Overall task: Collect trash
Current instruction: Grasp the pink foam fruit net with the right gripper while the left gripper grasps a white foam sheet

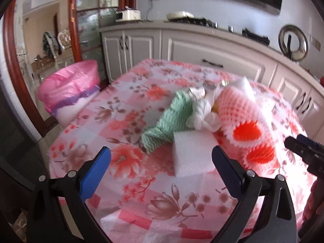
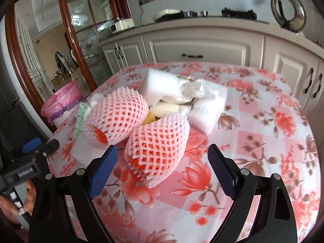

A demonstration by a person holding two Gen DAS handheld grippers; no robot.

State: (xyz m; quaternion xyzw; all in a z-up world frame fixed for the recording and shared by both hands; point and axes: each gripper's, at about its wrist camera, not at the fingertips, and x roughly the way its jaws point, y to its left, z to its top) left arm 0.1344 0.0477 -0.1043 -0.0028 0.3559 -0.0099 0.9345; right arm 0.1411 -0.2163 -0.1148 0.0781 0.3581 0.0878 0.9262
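A heap of trash lies on the floral tablecloth (image 1: 129, 182): a white foam block (image 1: 192, 154), a green zigzag cloth (image 1: 172, 117), crumpled white paper (image 1: 204, 113) and pink foam fruit nets (image 1: 239, 109). My left gripper (image 1: 161, 162) is open, with the foam block just ahead near its right finger. In the right wrist view, my right gripper (image 2: 163, 164) is open around the near end of a pink net (image 2: 160, 139). A second net (image 2: 117, 113), white foam blocks (image 2: 208, 111) and crumpled paper (image 2: 190, 91) lie behind it. The bin with a pink bag (image 1: 70, 89) stands beside the table's left edge.
White kitchen cabinets (image 1: 182, 50) and a counter with appliances run behind the table. A wood-framed glass door (image 2: 81, 30) stands at the left, with the bin (image 2: 62, 103) below it. The other gripper (image 2: 30, 158) and a hand (image 2: 28, 200) show at the right wrist view's left edge.
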